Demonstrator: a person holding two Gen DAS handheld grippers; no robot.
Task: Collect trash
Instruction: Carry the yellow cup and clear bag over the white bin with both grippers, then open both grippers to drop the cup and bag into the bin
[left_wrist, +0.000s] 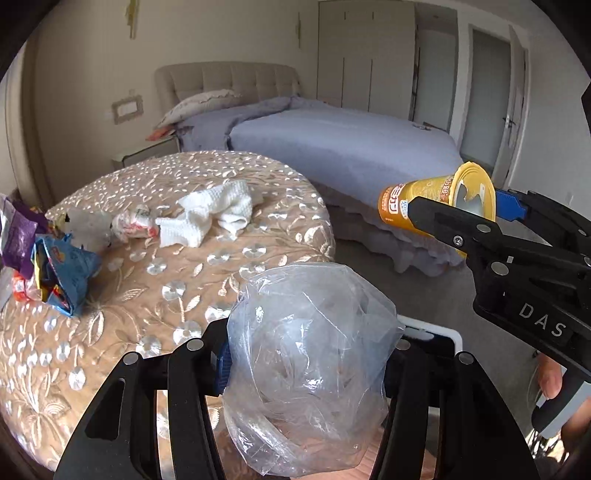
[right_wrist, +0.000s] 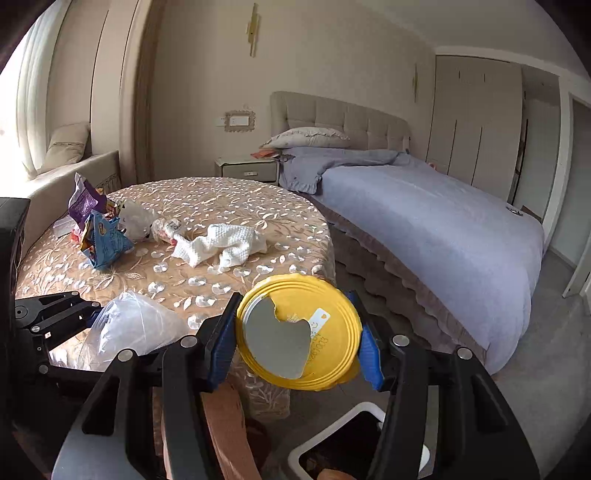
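My left gripper (left_wrist: 306, 365) is shut on a crumpled clear plastic bag (left_wrist: 310, 365), held above the round table's near edge; the bag also shows in the right wrist view (right_wrist: 133, 328). My right gripper (right_wrist: 295, 332) is shut on a yellow snack cup (right_wrist: 299, 332) with a torn foil lid, held in the air right of the table; the cup also shows in the left wrist view (left_wrist: 436, 199). On the table lie a white cloth (right_wrist: 221, 245), a blue wrapper (right_wrist: 105, 245), a purple wrapper (right_wrist: 85, 201), a crumpled white wrapper (right_wrist: 166, 229) and a translucent bag (right_wrist: 136, 219).
The round table (right_wrist: 236, 206) has a beige flowered cloth. A white bin (right_wrist: 351, 443) with a dark opening stands on the floor below my right gripper. A bed (right_wrist: 443, 229) with a lilac cover fills the right. A nightstand (right_wrist: 247, 170) stands behind the table.
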